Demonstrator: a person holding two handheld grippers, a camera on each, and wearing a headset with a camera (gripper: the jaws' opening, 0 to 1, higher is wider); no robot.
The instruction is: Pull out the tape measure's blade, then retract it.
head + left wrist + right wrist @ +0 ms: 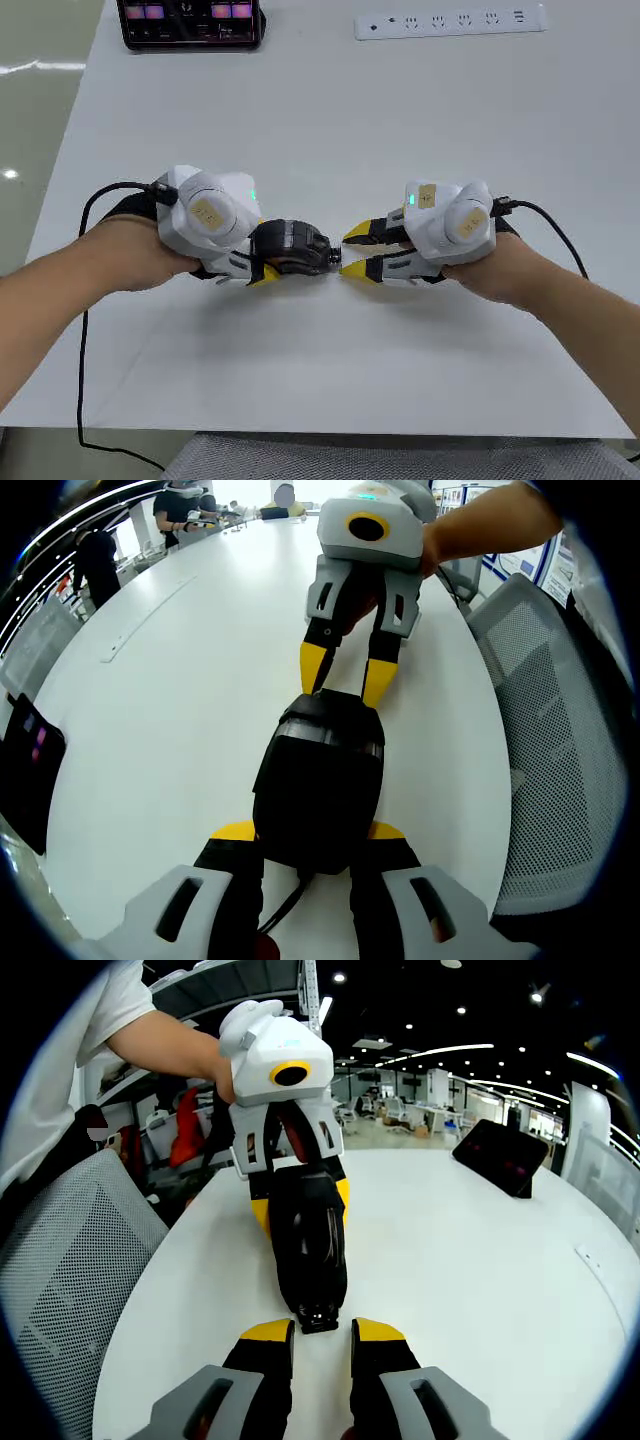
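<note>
In the head view, the left gripper (pixel 268 262) is clamped on the black tape measure (pixel 290 247), which sits near the middle of the white table (pixel 320 120). The right gripper (pixel 349 252) lies at 3 o'clock of the case, its 2 yellow-tipped jaws apart and close to the case's front end. A power strip (pixel 450 22) lies at 1 o'clock and a dark tablet (pixel 190 22) at 11 o'clock. In the left gripper view, the case fills the gap between that gripper's own jaws, and the right gripper comes in from 12 o'clock with its tips parted just beside the case's far end. A mesh chair (pixel 560 730) stands at 3 o'clock. In the right gripper view, the case's front end sits in the gap between the parted jaw tips; I cannot tell whether they touch it.
</note>
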